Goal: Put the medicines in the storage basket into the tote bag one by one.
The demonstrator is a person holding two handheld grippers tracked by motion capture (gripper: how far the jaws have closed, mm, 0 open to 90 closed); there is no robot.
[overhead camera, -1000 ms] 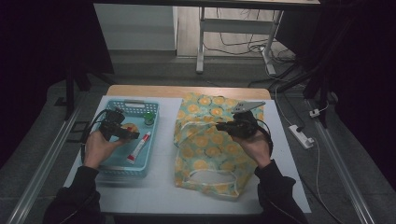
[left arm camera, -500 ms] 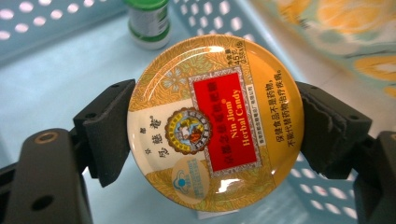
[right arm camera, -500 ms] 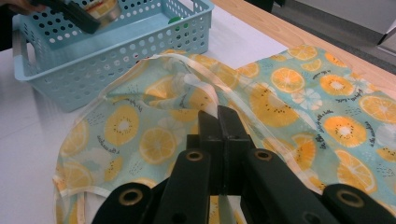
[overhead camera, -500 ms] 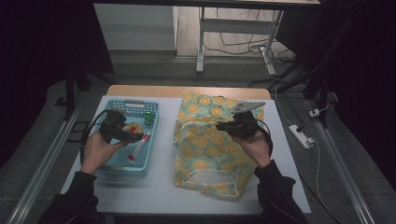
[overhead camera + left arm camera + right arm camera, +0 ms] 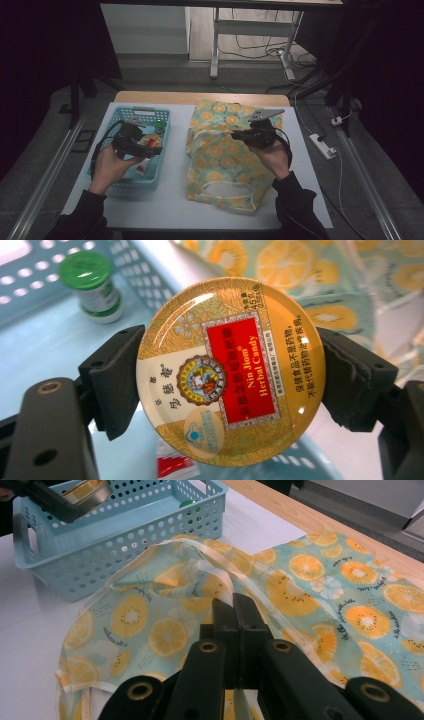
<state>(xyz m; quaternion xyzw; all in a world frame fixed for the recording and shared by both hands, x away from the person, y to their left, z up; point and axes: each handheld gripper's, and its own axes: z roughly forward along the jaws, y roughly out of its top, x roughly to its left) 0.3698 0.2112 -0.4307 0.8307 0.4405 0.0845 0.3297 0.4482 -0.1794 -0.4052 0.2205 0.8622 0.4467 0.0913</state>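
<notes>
A round yellow candy tin (image 5: 230, 372) with a red label sits clamped edge to edge in my left gripper (image 5: 230, 375). In the high view that gripper (image 5: 150, 147) holds the tin (image 5: 150, 141) above the light blue basket (image 5: 145, 111). A fabric bag (image 5: 220, 160) printed with orange slices lies flat right of the basket. My right gripper (image 5: 237, 135) rests at the bag's upper part. In the right gripper view its jaws (image 5: 235, 605) are shut with the bag's cloth (image 5: 300, 595) gathered and raised at their tips.
A green-capped bottle (image 5: 92, 285) and a red and white tube (image 5: 141, 169) lie in the basket. A strip of bare white table (image 5: 175, 170) separates basket and bag. A wooden edge (image 5: 200, 97) bounds the far side. A power strip (image 5: 322, 145) lies on the floor to the right.
My left gripper has shifted a little rightward over the basket with the tin in it. The right gripper and the bag have stayed put.
</notes>
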